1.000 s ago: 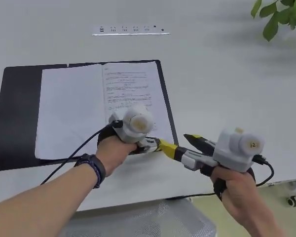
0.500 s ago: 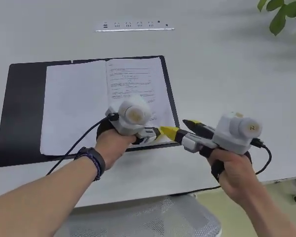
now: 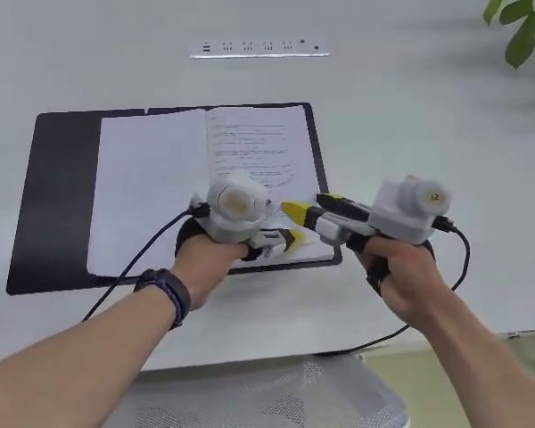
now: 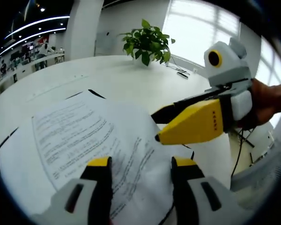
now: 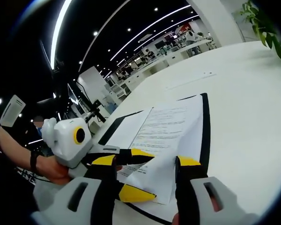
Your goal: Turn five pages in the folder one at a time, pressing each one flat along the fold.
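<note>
A black folder [image 3: 58,205] lies open on the white table, with a blank sheet [image 3: 152,187] on the left and a printed page [image 3: 250,152] on the right. My left gripper [image 3: 283,239] hovers over the printed page's lower right corner, jaws open, with the printed page [image 4: 79,136] spread beneath the left gripper [image 4: 143,164]. My right gripper [image 3: 296,212] reaches in from the right just above it, open. In the right gripper view the page's corner [image 5: 159,176] curls up between the open jaws of the right gripper [image 5: 147,161]. The left gripper's yellow jaws [image 5: 131,192] lie just below.
A power strip [image 3: 259,48] lies on the table beyond the folder. Plant leaves [image 3: 517,27] hang at the far right corner, and the plant [image 4: 147,42] shows in the left gripper view. The table's front edge runs below the hands, with a mesh chair [image 3: 276,397] underneath.
My right gripper has moved left from beside the folder until its jaws sit over the printed page's lower right corner, close to the left gripper. The left gripper stays at that corner.
</note>
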{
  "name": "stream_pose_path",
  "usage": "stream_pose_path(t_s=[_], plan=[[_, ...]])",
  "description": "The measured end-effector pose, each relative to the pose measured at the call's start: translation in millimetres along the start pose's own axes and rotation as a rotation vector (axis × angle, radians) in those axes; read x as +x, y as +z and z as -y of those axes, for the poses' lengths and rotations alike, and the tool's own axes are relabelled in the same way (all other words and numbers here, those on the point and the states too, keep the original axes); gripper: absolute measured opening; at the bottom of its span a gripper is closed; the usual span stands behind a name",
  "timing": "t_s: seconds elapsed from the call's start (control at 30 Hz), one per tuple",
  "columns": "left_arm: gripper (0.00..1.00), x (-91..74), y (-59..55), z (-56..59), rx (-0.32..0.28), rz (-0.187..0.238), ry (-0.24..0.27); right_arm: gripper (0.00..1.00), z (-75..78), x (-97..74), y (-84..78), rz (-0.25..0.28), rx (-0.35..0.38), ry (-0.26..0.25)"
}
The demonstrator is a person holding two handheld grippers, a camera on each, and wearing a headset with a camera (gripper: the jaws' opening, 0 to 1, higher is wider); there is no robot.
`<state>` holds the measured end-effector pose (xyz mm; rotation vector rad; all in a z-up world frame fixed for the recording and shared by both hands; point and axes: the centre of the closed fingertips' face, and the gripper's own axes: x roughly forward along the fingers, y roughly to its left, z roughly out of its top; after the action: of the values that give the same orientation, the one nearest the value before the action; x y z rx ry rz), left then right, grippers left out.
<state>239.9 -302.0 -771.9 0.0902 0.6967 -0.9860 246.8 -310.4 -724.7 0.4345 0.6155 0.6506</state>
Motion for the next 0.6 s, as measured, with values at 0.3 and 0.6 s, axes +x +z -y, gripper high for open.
stream_pose_path(t_s=[0.3,0.6], plan=[[0.60,-9.5,-4.4,7.2,-0.026,-0.007,-0.015,0.18,-2.6,-11.0,10.5,0.080,0.015,0.007],[0.63,-21.8,-7.6,4.2,-0.043,-0.001,0.003,0.02,-19.9,-7.5,10.2,0.078,-0.021,0.047]])
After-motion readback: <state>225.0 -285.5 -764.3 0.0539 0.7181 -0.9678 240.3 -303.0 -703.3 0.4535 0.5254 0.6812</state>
